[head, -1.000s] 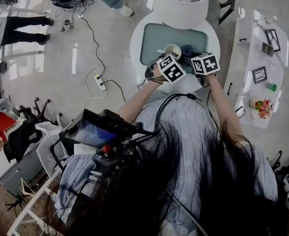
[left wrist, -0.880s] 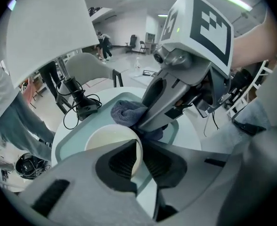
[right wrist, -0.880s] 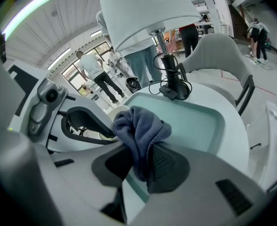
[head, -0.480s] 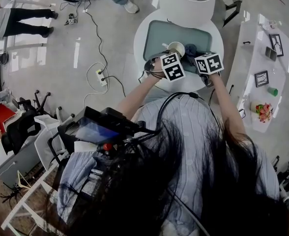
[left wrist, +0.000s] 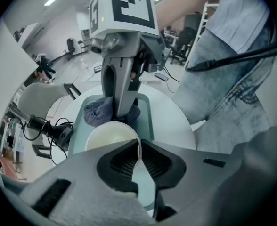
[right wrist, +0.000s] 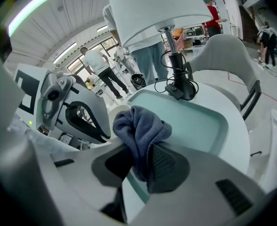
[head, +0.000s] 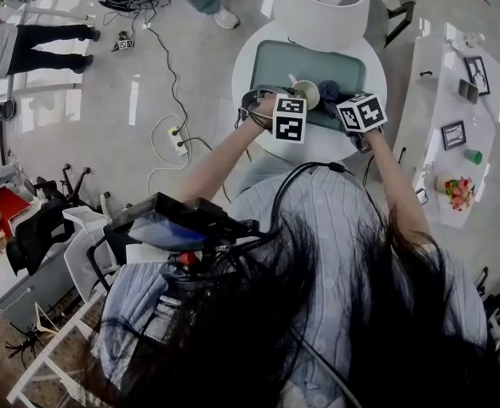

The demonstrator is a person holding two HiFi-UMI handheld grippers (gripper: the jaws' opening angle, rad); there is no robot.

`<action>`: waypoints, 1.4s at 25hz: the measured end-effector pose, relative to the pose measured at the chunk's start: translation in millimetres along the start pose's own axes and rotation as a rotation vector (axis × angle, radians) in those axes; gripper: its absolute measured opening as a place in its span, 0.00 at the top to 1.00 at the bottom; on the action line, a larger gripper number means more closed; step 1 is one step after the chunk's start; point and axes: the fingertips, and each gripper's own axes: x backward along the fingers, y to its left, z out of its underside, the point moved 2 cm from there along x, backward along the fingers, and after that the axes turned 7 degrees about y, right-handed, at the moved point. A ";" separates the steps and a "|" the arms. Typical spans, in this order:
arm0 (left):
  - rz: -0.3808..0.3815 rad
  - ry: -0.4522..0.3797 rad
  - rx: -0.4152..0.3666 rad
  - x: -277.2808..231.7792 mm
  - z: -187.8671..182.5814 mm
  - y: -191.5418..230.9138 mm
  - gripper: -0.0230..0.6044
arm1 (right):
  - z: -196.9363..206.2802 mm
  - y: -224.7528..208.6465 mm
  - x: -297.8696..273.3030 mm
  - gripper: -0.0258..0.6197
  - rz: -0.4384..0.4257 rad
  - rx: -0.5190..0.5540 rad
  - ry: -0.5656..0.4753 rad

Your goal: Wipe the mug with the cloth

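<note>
The mug (left wrist: 111,136), at the tray's (head: 273,66) near edge, is steadied by the left gripper (left wrist: 138,147), whose jaws have just been closing on its rim, while the right gripper (right wrist: 139,166) pinches the cloth (right wrist: 141,124), which by my judgement must next be pressed against the mug.

The mug (left wrist: 111,136) is showing cream on the pale mint-green tray (head: 318,62). The cloth (right wrist: 141,135) above that tray is looking dusky grey-blue. The round table (head: 335,147) under the tray is gleaming white, like the lampshade (head: 322,7) behind the tray. The shirt (head: 335,228) before the tray is showing fine pale-blue stripes.
</note>
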 end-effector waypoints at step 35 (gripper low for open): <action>0.032 -0.280 0.611 15.8 -30.4 7.6 0.69 | -7.2 -4.5 -1.4 0.82 -0.029 0.048 0.020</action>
